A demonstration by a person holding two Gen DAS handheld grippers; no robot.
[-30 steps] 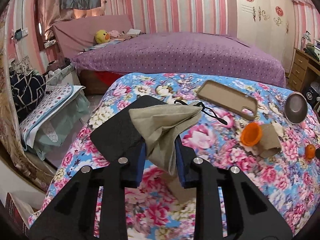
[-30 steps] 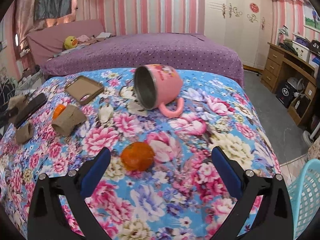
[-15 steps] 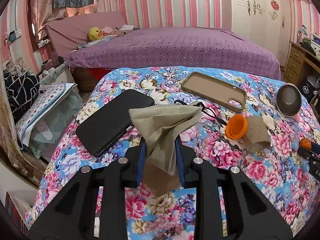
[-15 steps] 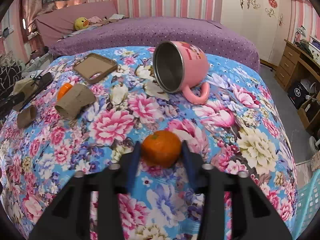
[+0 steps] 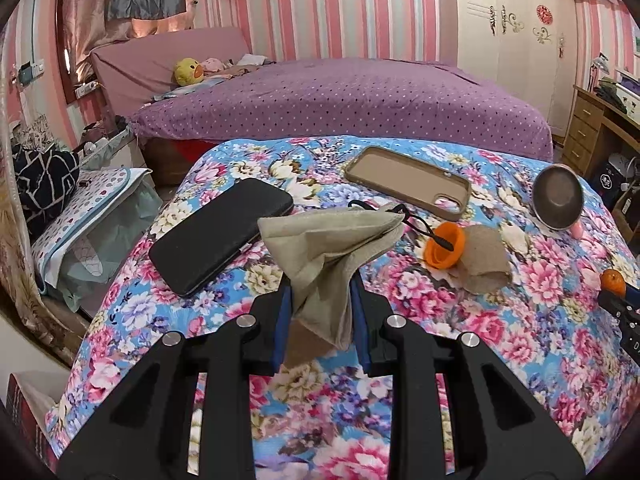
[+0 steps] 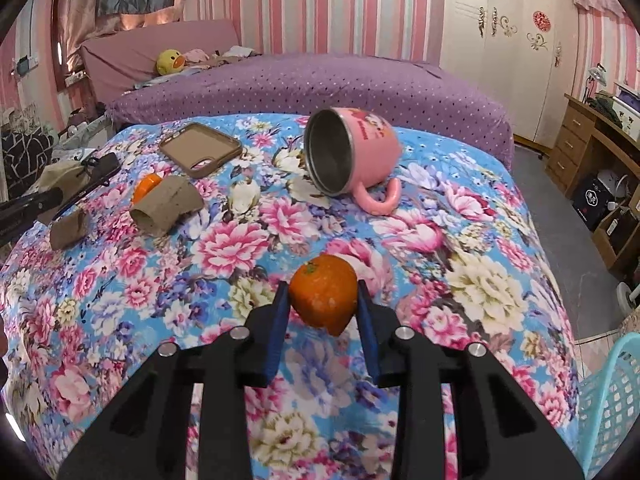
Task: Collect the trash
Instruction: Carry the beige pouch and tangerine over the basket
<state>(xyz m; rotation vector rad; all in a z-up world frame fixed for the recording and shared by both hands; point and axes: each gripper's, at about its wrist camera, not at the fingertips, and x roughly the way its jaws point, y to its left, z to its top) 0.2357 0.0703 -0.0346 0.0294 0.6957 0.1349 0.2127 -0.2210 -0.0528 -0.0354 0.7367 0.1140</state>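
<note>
Trash clamped in both claws above the floral cloth.
A tan pouch (image 5: 320, 264) is gripped by the left claw (image 5: 320, 320); the right claw's (image 6: 323, 320) jaws are closing on an orange peel (image 6: 323, 298).

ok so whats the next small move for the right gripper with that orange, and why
Probably lift and carry it toward the teal basket at lower right. The right gripper is closing with the orange squeezed between its pads, looking lifted slightly off the floral cloth, and the basket looks like the nearest trash bin.
</note>
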